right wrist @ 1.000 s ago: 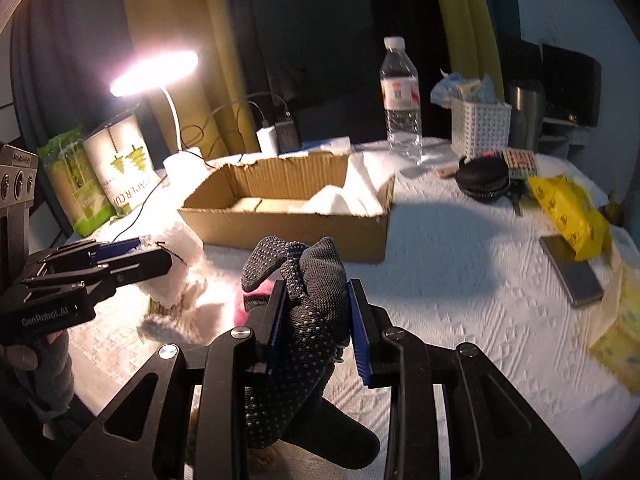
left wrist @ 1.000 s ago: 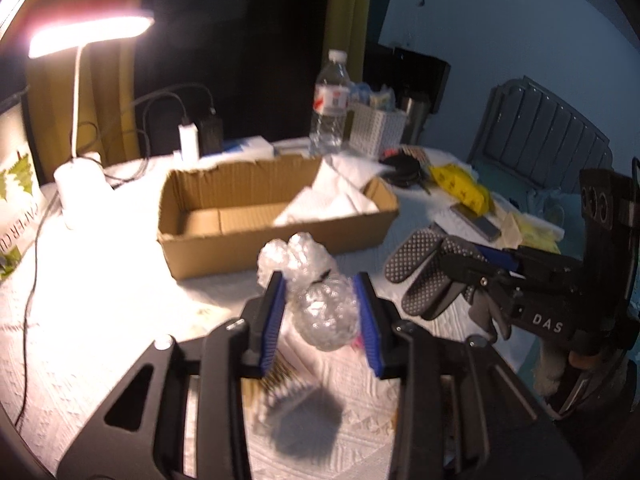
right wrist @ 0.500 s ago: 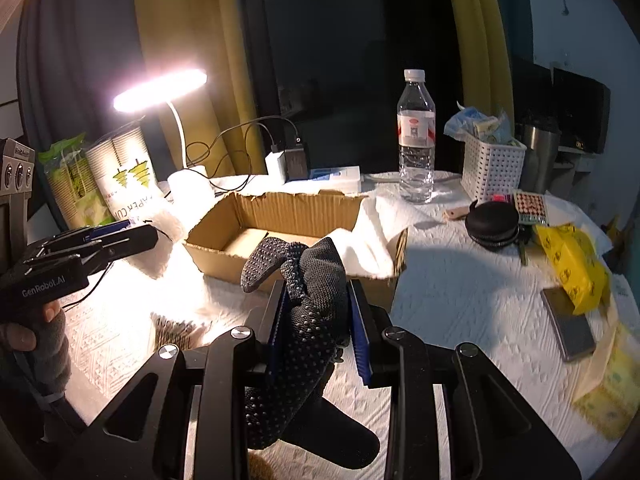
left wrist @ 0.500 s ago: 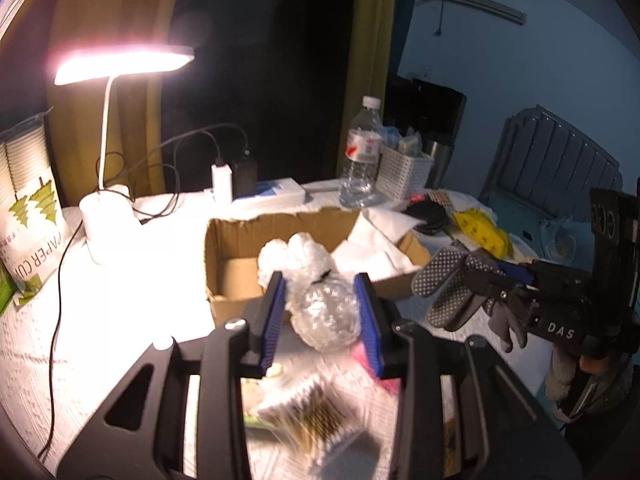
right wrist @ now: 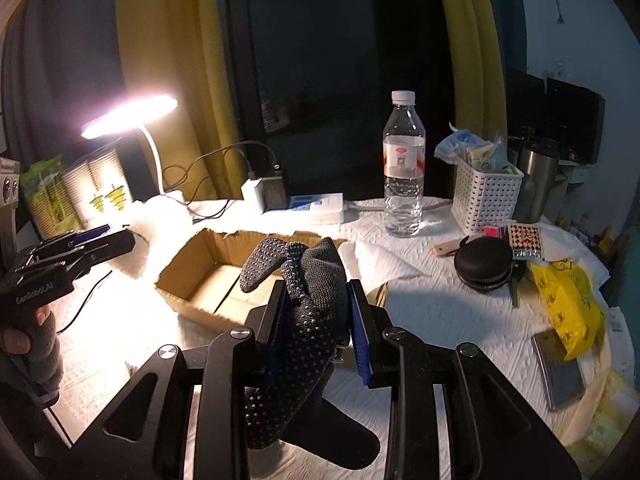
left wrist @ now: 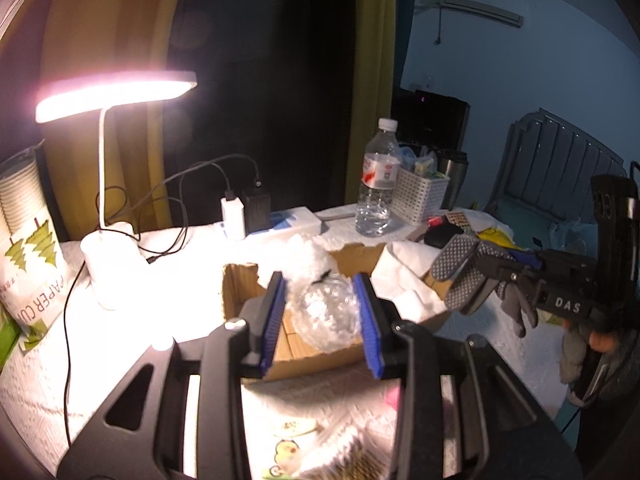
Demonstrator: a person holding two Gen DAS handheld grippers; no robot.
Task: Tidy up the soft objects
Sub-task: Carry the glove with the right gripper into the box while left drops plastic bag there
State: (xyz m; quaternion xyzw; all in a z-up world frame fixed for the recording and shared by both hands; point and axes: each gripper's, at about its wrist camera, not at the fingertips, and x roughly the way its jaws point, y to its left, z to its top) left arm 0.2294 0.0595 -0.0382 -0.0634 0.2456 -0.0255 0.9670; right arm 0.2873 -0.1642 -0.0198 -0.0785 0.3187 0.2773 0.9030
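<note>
Bubble wrap (left wrist: pixel 326 312) sits clamped in the left gripper (left wrist: pixel 322 316) above the cardboard box (left wrist: pixel 240 292); the right gripper (right wrist: pixel 318 328) pinches a dotted glove (right wrist: pixel 308 320) near the box's right end, water bottle (right wrist: pixel 403 168) beyond.

Left gripper (left wrist: pixel 323 312) clamping bubble wrap bundle (left wrist: pixel 326 312) above cardboard box (left wrist: pixel 240 296); right gripper (left wrist: pixel 476 276) clamping dotted glove (left wrist: pixel 460 264).

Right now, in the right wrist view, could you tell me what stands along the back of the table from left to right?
Desk lamp → chargers → water bottle → white basket → steel tumbler.
</note>
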